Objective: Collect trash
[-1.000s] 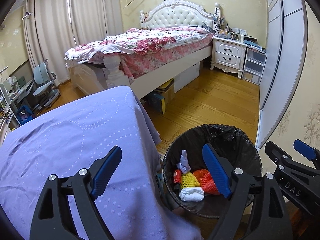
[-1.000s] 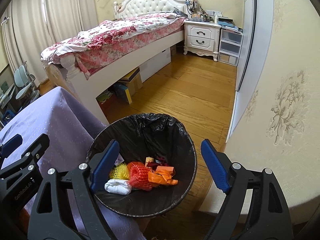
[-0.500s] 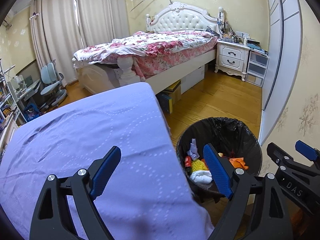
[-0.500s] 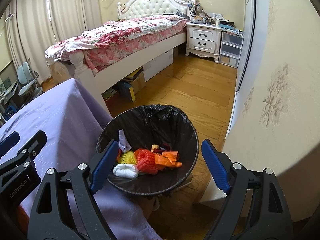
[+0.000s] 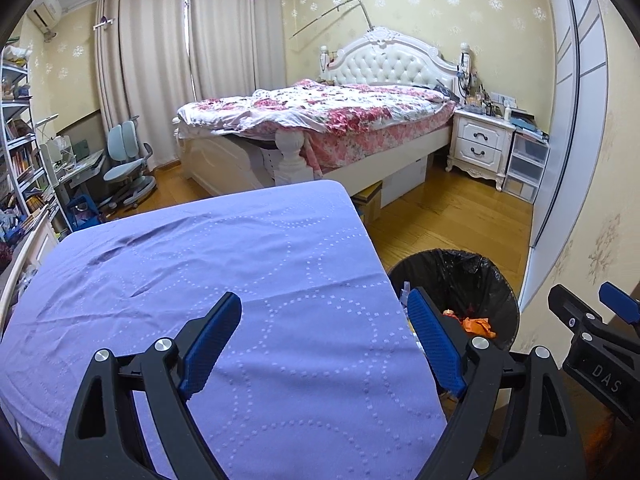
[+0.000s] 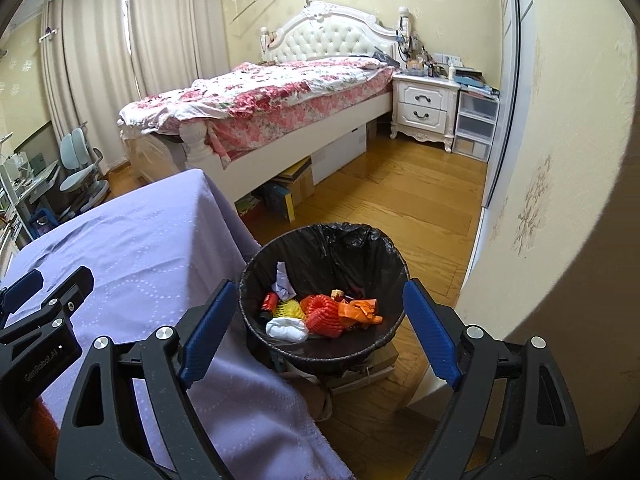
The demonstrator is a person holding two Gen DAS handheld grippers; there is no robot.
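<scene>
Two grippers, both spread wide and holding nothing, above table and bin.

Left gripper point(image 5: 324, 328) hangs over the purple tablecloth point(image 5: 208, 264); right gripper point(image 6: 316, 316) frames the black-lined trash bin point(image 6: 384, 252), which stands on the wood floor at the table's 3 o'clock edge. Inside lie a white wad point(image 6: 286, 328), red mesh point(image 6: 320, 314) and orange scrap point(image 6: 358, 310). Toward 12 o'clock, the floral bed point(image 6: 272, 92).

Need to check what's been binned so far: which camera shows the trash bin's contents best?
The right wrist view: it looks down into the trash bin, showing the whole pile. In the left wrist view the tablecloth and a finger hide most of it.
</scene>
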